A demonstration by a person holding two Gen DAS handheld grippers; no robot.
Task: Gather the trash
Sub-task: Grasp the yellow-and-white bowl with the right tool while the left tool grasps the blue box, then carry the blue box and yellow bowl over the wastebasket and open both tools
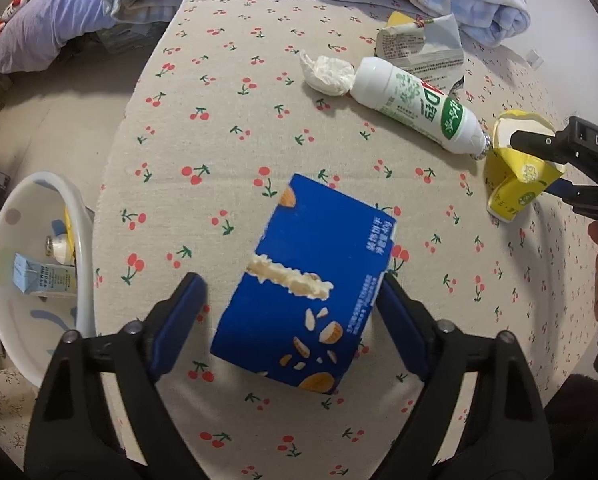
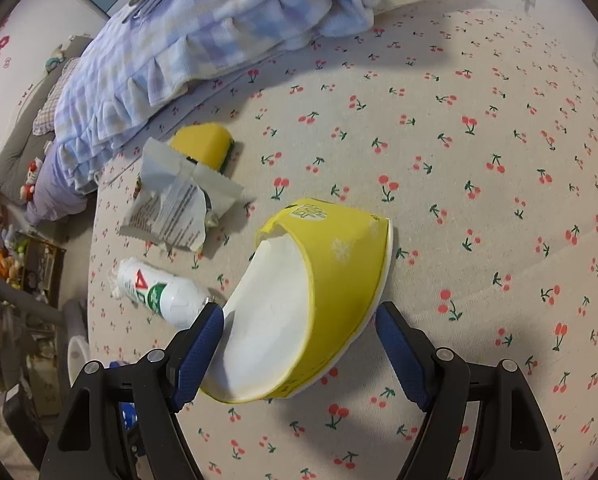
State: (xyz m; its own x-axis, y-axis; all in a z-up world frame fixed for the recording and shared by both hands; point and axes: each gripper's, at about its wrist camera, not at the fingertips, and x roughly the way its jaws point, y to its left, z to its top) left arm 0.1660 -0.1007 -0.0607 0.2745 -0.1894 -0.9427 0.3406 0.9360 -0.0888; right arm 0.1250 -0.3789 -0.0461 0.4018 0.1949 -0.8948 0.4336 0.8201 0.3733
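Note:
A blue snack box lies on the cherry-print tablecloth between the fingers of my left gripper, which is open; the right finger is next to the box's edge. A crushed yellow paper cup lies between the fingers of my right gripper, open around it; the left fingertip sits at the cup's rim. The cup and the right gripper also show in the left wrist view. A white bottle, a tissue wad and a torn wrapper lie farther back.
A white trash bin stands left of the table, holding a carton and a small bottle. A yellow sponge lies near the wrapper. Folded blue blankets cover the table's far end.

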